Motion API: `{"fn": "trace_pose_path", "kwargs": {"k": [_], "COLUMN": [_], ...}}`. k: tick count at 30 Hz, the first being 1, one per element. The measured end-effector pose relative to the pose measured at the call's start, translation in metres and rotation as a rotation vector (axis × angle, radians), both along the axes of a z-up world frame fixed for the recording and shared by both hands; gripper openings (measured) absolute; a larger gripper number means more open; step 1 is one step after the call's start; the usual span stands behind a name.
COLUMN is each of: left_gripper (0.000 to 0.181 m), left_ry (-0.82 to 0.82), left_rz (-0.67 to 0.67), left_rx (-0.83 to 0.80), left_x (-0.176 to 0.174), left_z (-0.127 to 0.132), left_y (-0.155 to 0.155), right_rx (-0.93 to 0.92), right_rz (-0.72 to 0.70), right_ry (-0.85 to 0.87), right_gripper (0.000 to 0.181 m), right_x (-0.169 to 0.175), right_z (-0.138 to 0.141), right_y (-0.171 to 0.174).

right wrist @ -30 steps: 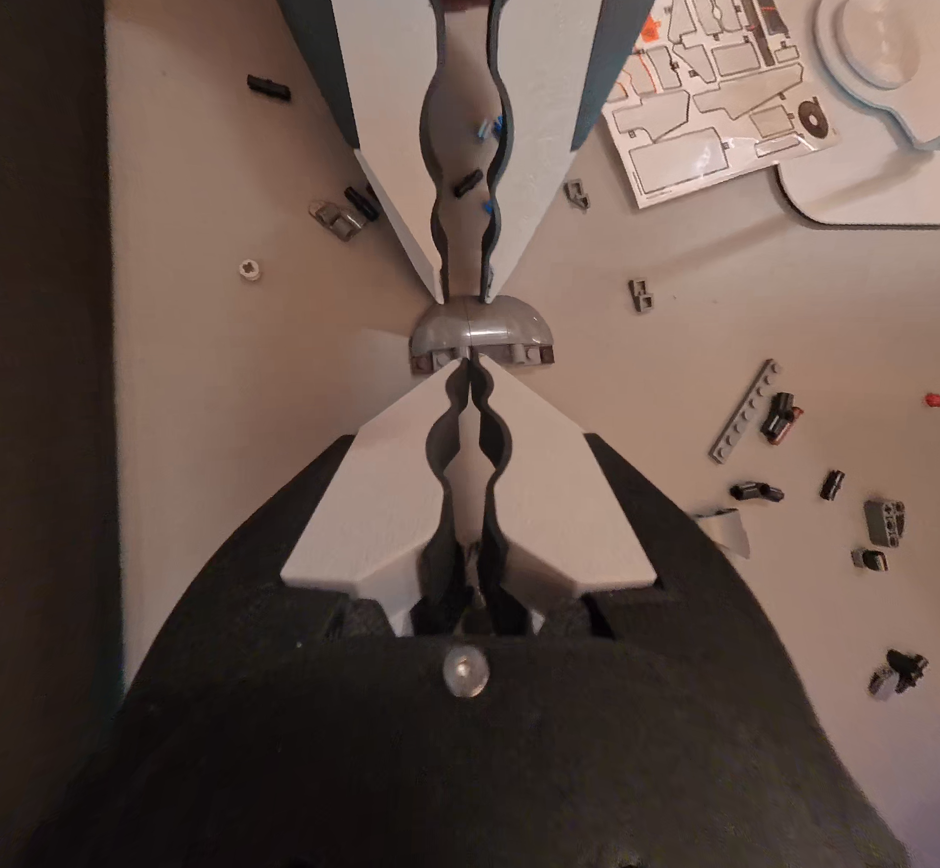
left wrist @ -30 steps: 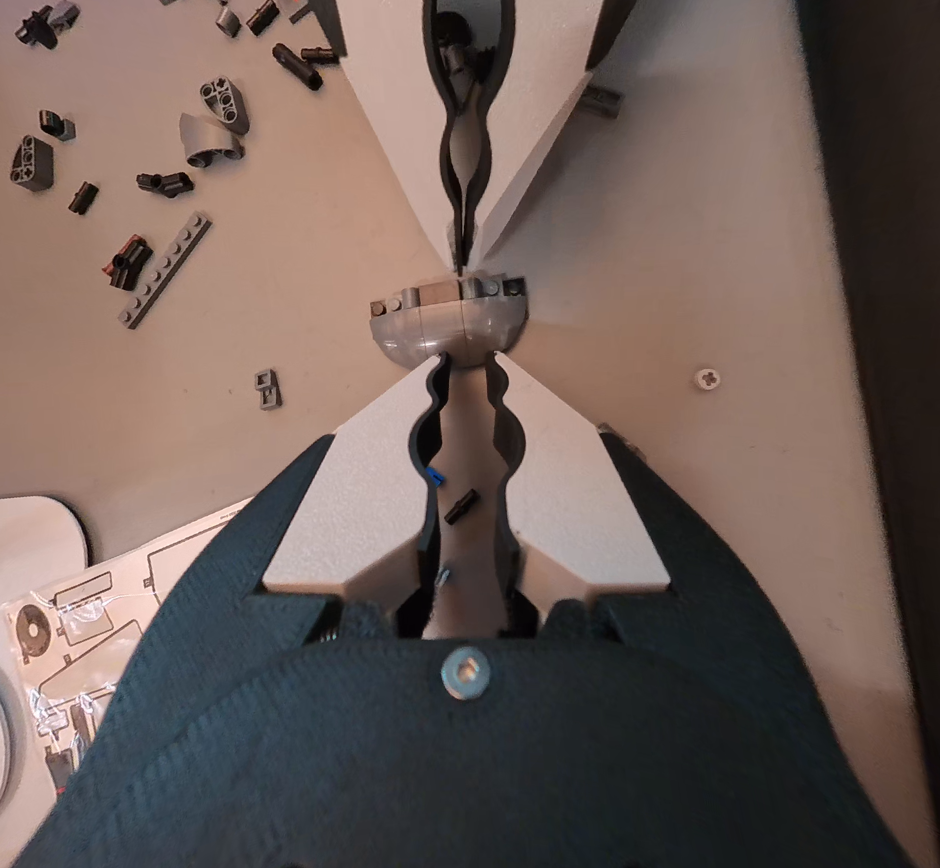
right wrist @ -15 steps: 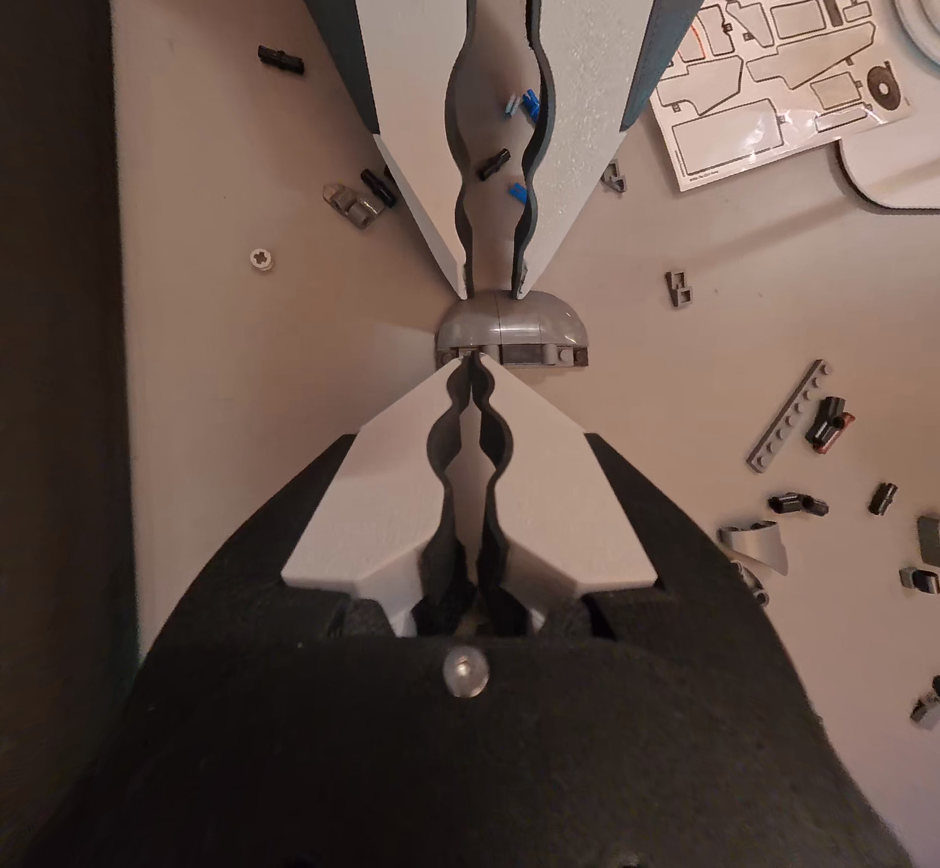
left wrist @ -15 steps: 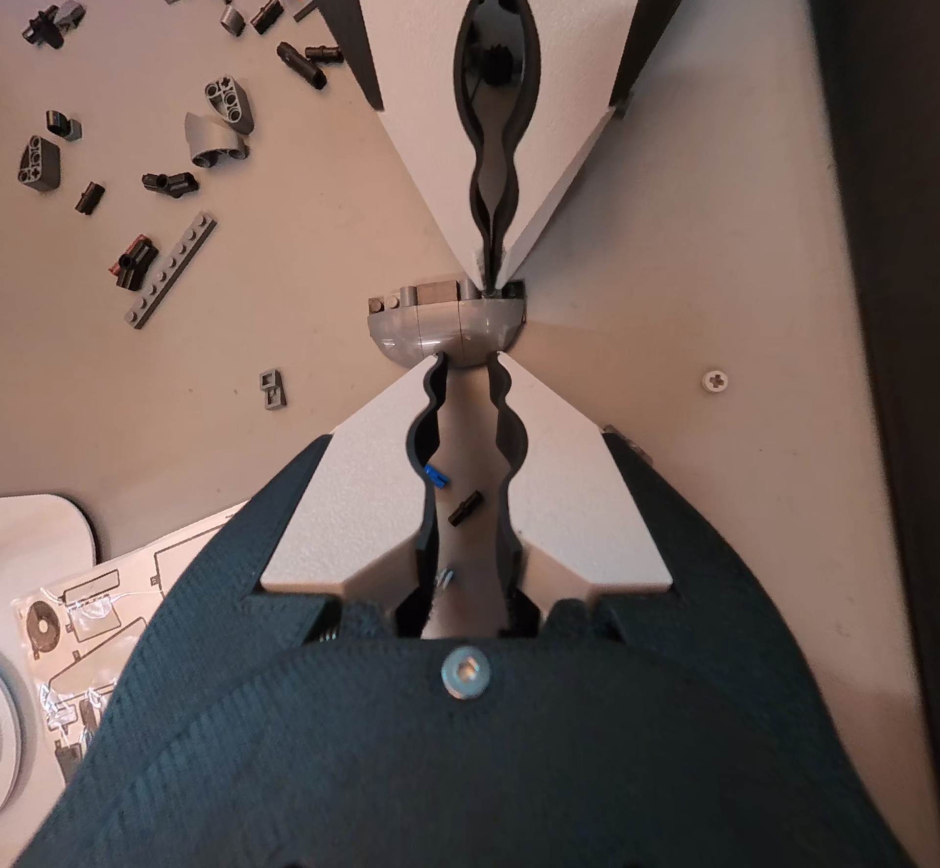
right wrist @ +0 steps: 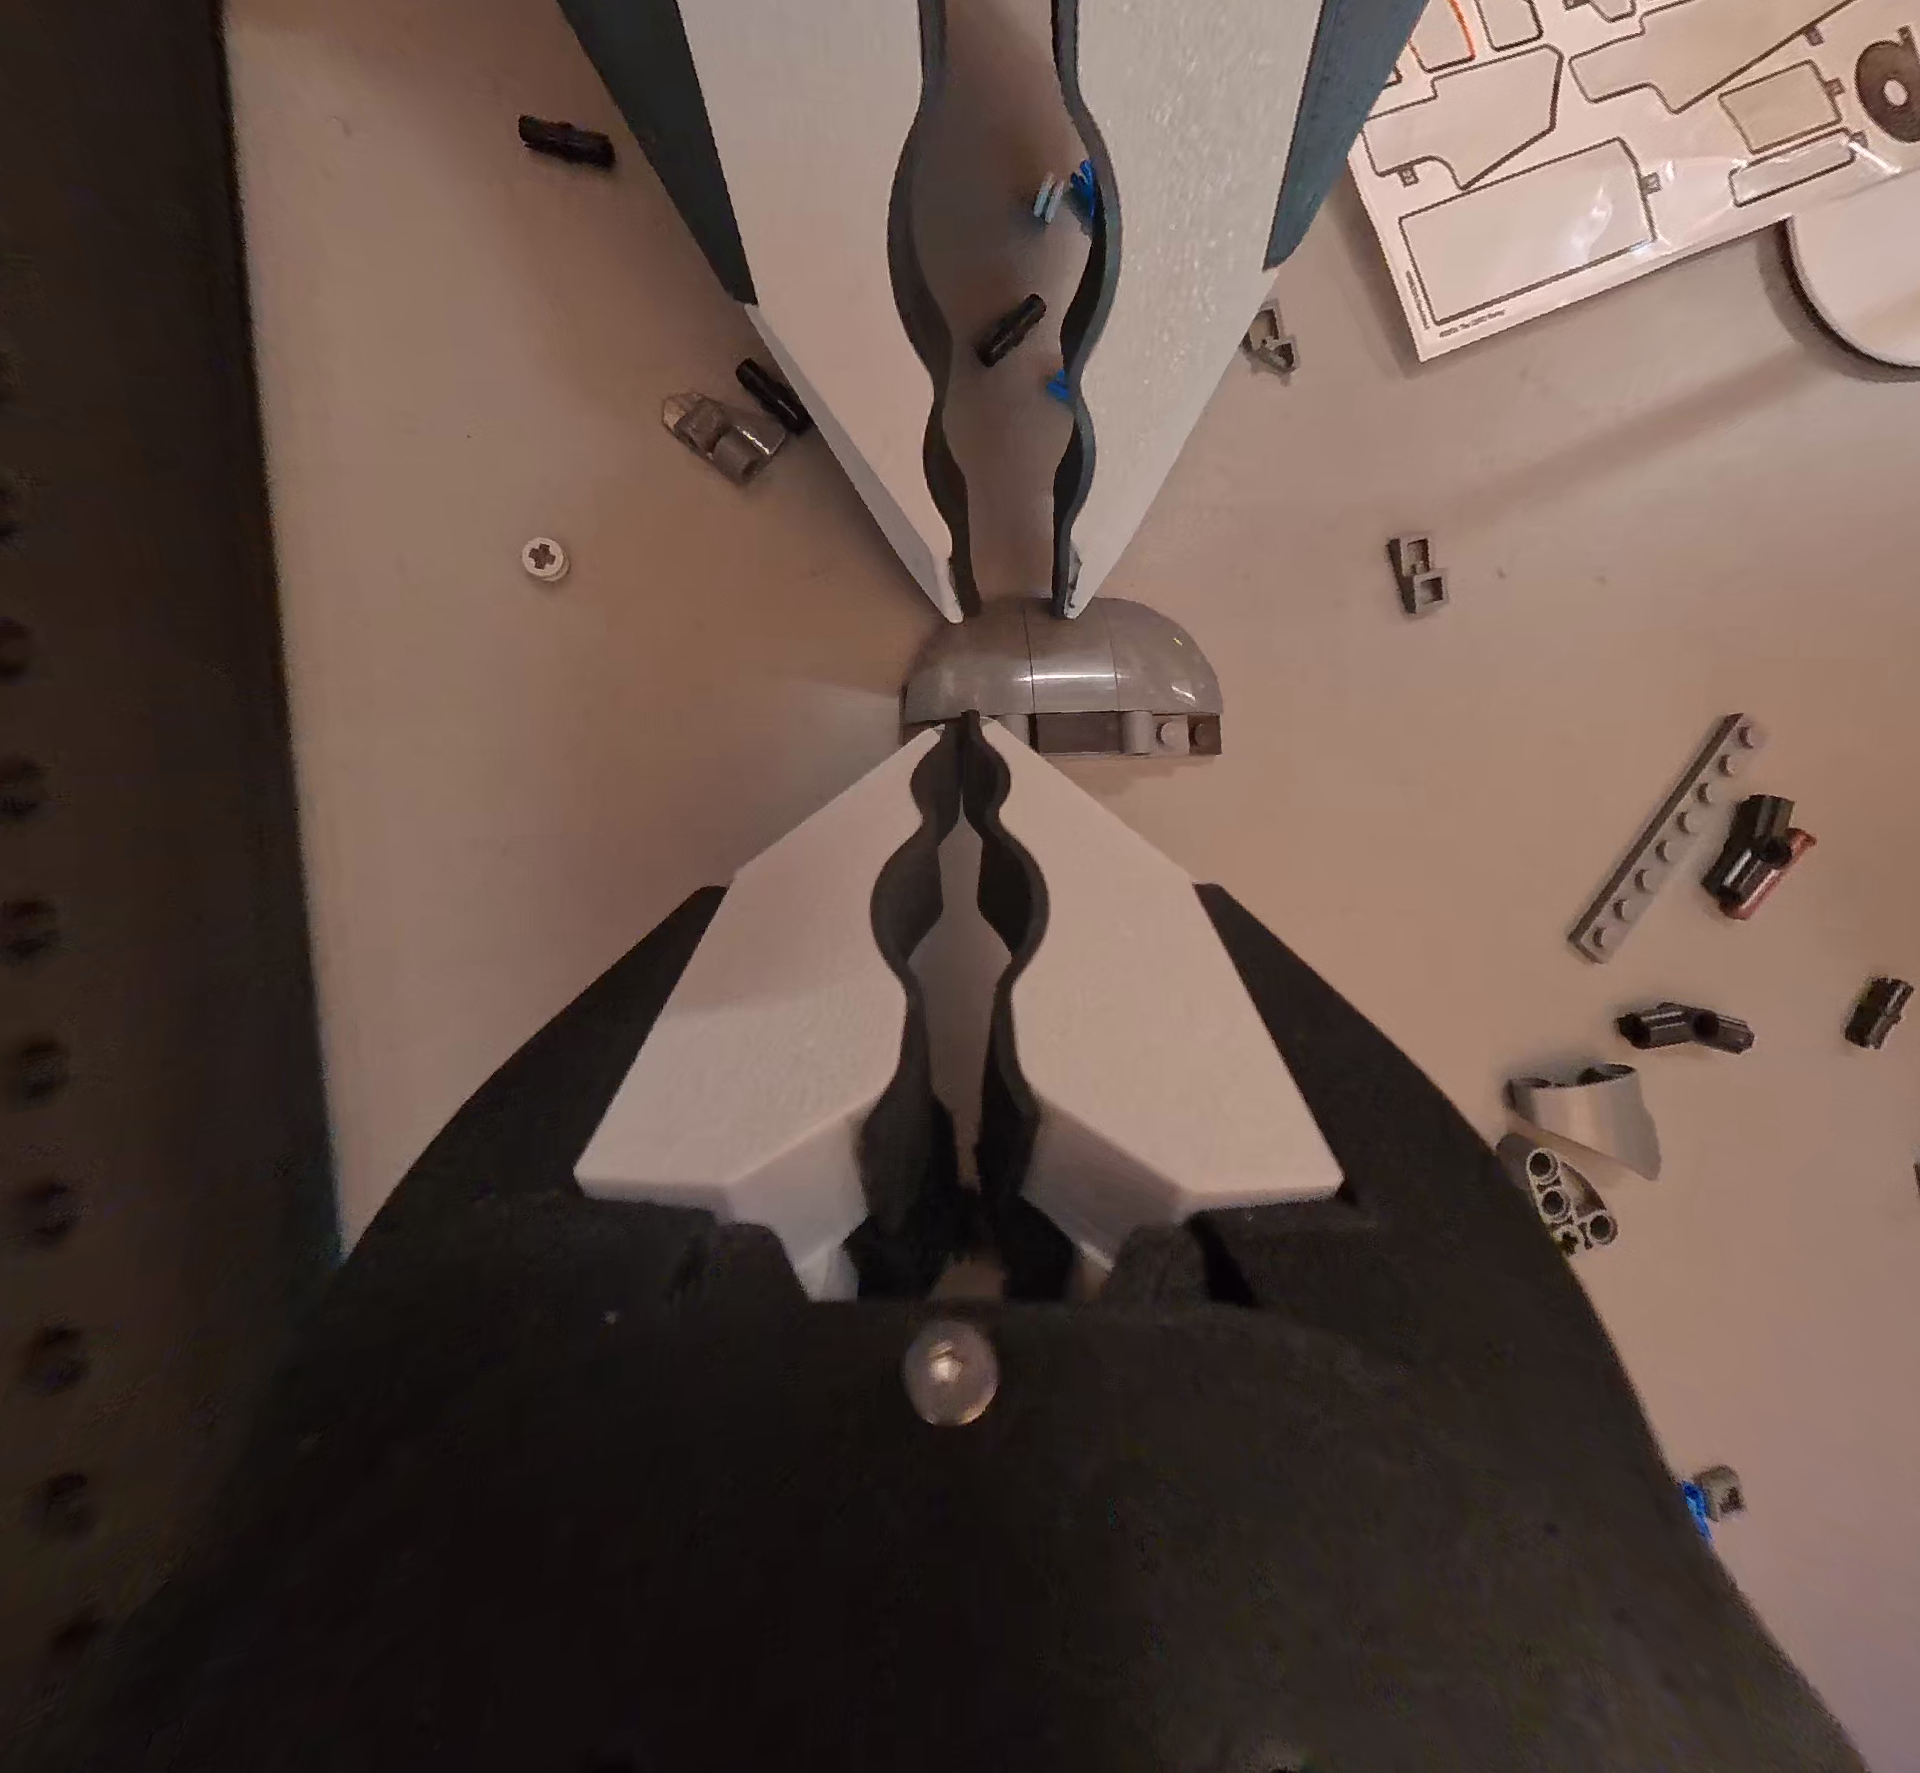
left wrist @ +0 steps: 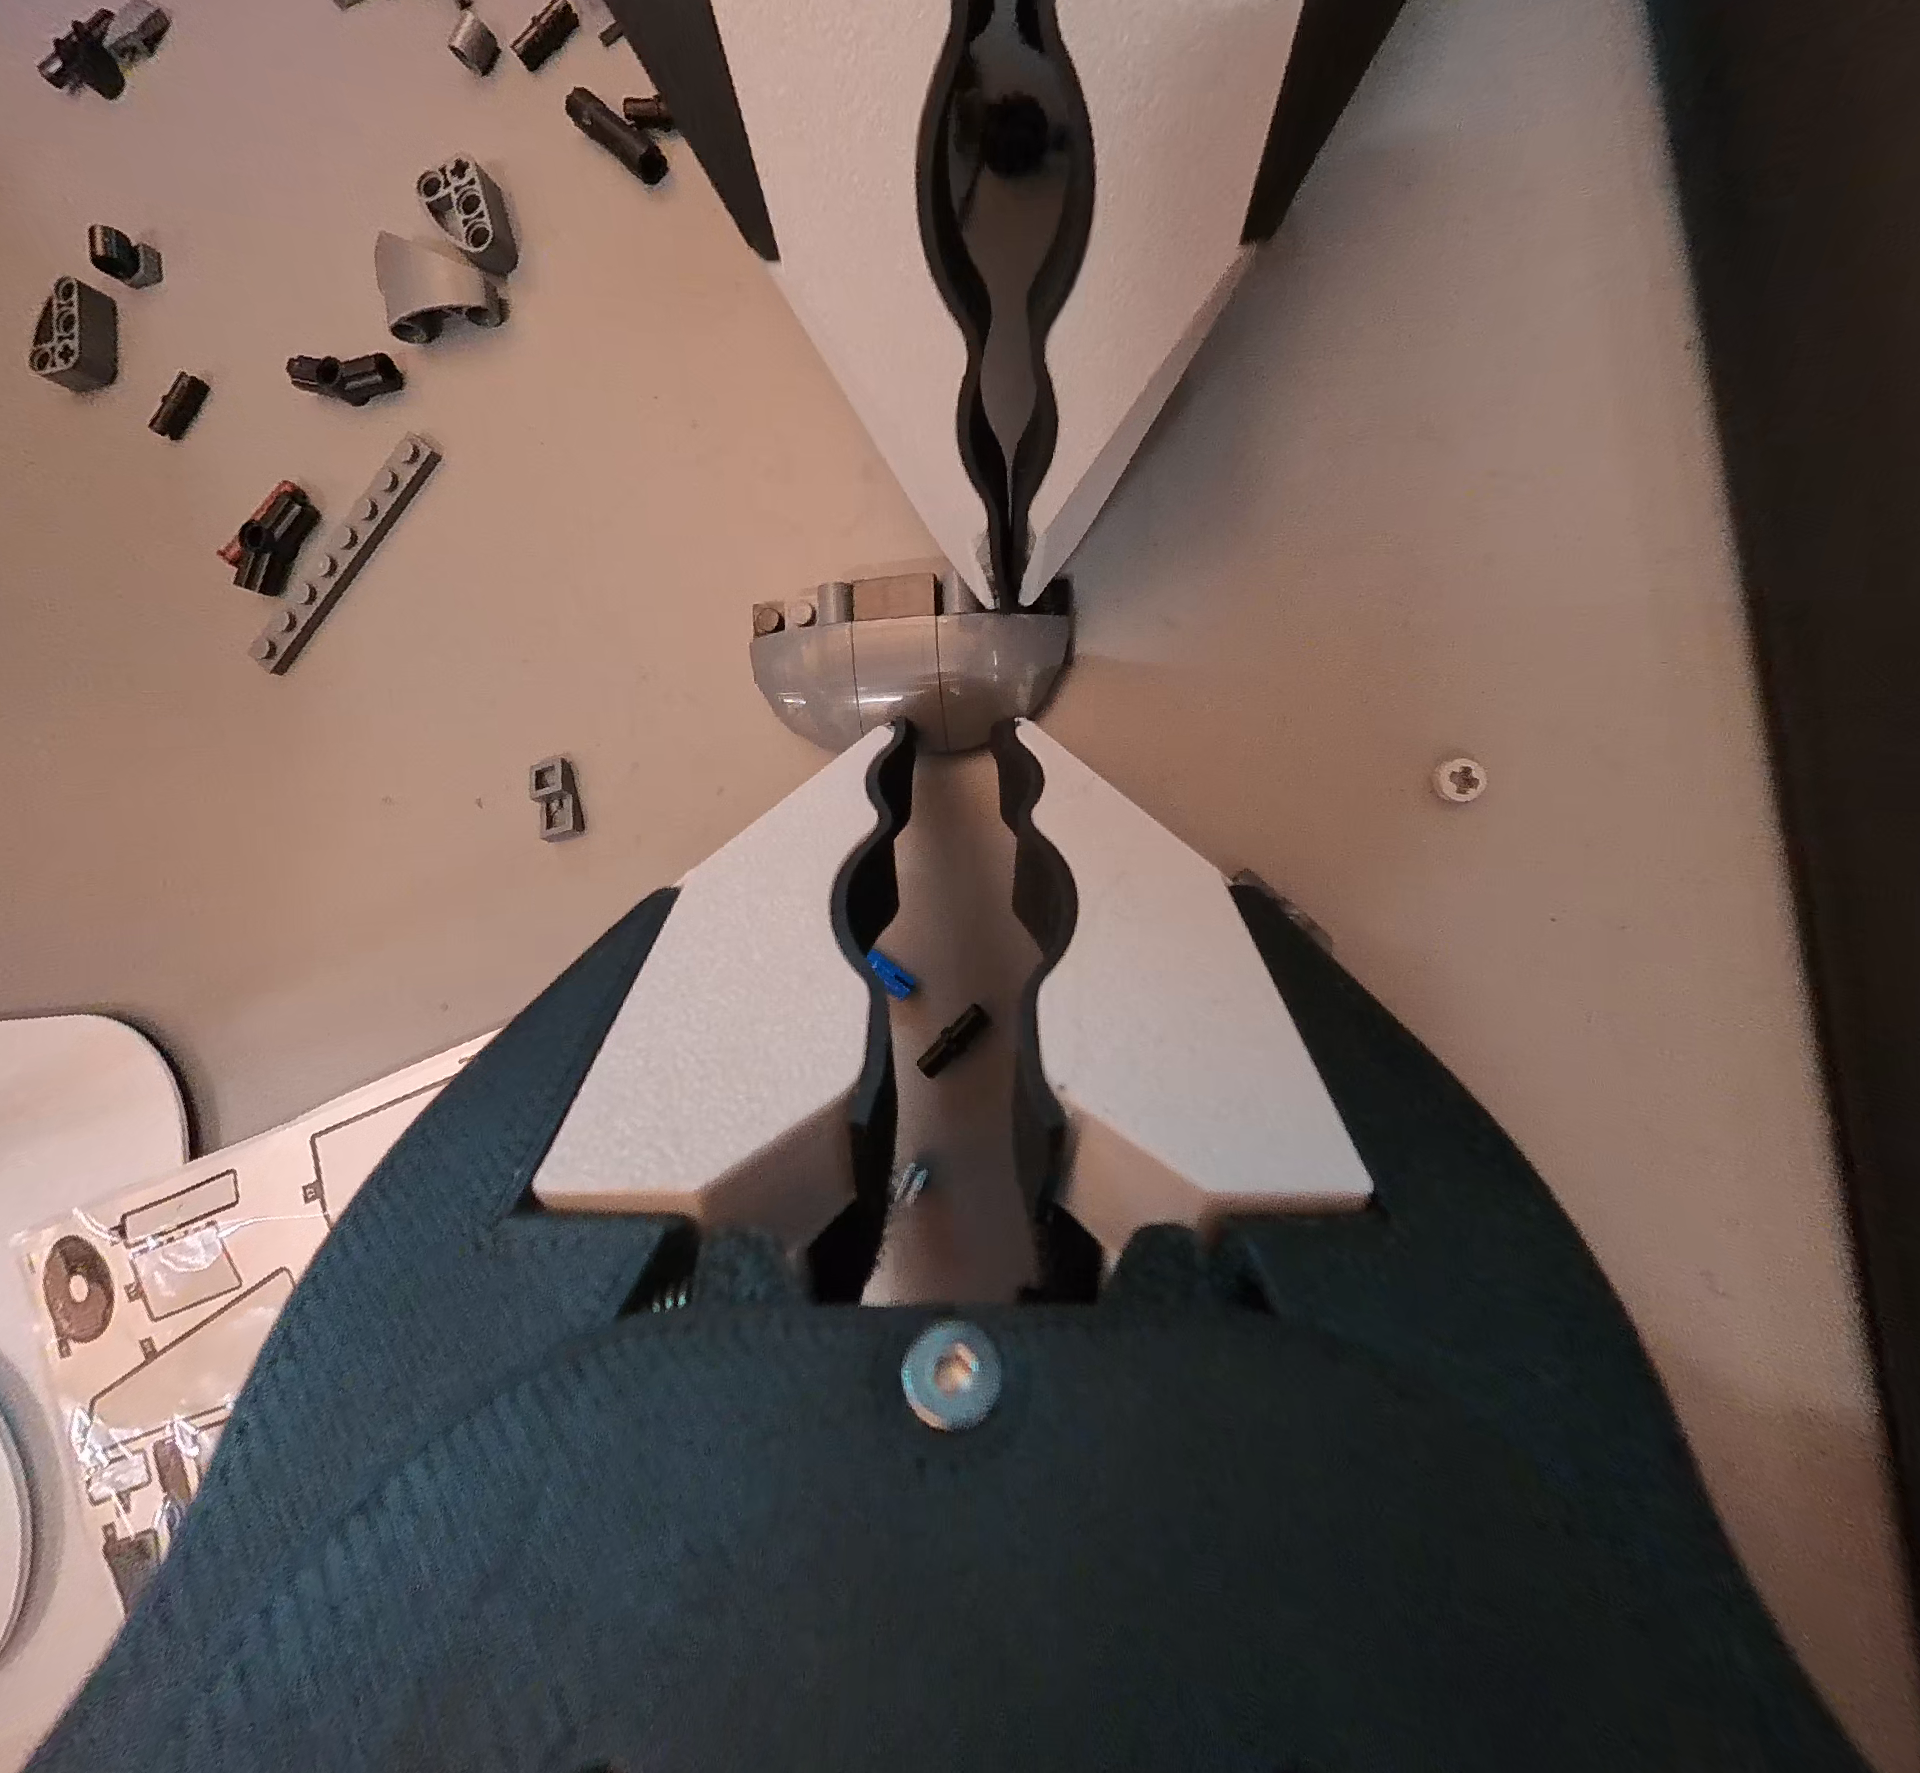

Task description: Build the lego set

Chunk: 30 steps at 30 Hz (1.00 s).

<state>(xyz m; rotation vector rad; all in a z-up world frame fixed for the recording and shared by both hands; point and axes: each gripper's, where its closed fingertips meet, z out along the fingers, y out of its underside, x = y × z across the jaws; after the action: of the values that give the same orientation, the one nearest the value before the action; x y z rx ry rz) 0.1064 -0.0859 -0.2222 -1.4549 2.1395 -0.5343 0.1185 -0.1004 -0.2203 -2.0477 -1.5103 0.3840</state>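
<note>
A grey domed lego assembly [left wrist: 894, 669] with a studded flat side is held above the beige table. My left gripper [left wrist: 956, 734] is shut on its rounded side, one fingertip on each side of the curve. In the right wrist view the assembly [right wrist: 1060, 674] lies between the two grippers. My right gripper [right wrist: 964, 731] is shut, its tips pressed against the flat side at the assembly's left end. In the left wrist view the right gripper [left wrist: 1006, 580] comes in from the top. Whether anything small sits between its tips is hidden.
Loose pieces lie on the table: a long grey plate [left wrist: 348, 560], a curved grey piece [left wrist: 426, 295], a small grey bracket [left wrist: 556, 798], a white round piece [left wrist: 1460, 776] and several black pins. A sticker sheet [right wrist: 1610, 113] lies beside a white tray [right wrist: 1860, 289]. A dark table edge [right wrist: 104, 580] runs alongside. The grippers are tip to tip, or close to it.
My right gripper's shut tips have slid along the flat side from the middle of the assembly to its end. My left gripper has kept its hold.
</note>
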Motion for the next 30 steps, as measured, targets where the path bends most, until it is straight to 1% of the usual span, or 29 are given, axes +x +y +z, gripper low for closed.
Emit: {"fn": "trace_pose_path", "kwargs": {"k": [3,5,6,9,13,16,18,20,23,24,26,29,30], "left_gripper": [0.010,0.016,0.018,0.017,0.016,0.022,0.025,0.028,0.033,0.035,0.036,0.036,0.033], "left_ry": [0.000,0.017,0.019,0.016,0.019,0.020,0.019,0.013,-0.004,0.002,0.023,0.025,0.023], "left_rz": [-0.002,0.015,0.023,0.026,0.023,0.035,0.046,0.051,0.036,0.029,0.013,0.010,0.016], "left_rx": [0.002,0.014,0.007,-0.008,-0.004,-0.014,-0.030,-0.043,-0.075,-0.076,-0.065,-0.065,-0.062], "left_x": [-0.001,-0.003,-0.004,-0.003,0.000,-0.005,-0.007,-0.008,-0.005,-0.004,-0.003,0.000,-0.001], "left_z": [-0.001,-0.003,-0.002,-0.002,-0.004,-0.003,-0.003,0.000,0.006,0.005,0.001,0.000,0.000], "left_y": [0.001,0.005,0.006,0.005,0.004,0.007,0.009,0.009,0.001,-0.003,-0.008,-0.010,-0.007], "right_rx": [-0.013,0.022,0.015,-0.012,-0.018,-0.006,-0.019,0.013,0.084,0.120,0.141,0.108,0.104], "right_rz": [-0.012,-0.054,-0.070,-0.093,-0.044,0.010,0.028,0.022,-0.048,-0.072,-0.086,-0.067,-0.057], "right_ry": [0.066,0.101,0.099,0.000,0.008,0.008,0.050,0.079,0.113,0.105,0.073,-0.022,-0.023], "right_gripper": [0.000,0.000,0.000,0.000,0.000,0.000,0.000,0.000,0.001,0.008,0.022,0.023,0.019], "right_x": [0.003,0.009,0.012,0.024,0.012,0.005,0.001,0.002,0.013,0.016,0.019,0.019,0.018], "right_z": [0.007,0.015,0.014,-0.005,-0.006,-0.006,0.000,0.009,0.019,0.021,0.016,-0.003,-0.003], "right_y": [0.002,0.011,0.013,0.015,0.009,0.003,-0.001,0.002,0.019,0.025,0.031,0.027,0.025]}}
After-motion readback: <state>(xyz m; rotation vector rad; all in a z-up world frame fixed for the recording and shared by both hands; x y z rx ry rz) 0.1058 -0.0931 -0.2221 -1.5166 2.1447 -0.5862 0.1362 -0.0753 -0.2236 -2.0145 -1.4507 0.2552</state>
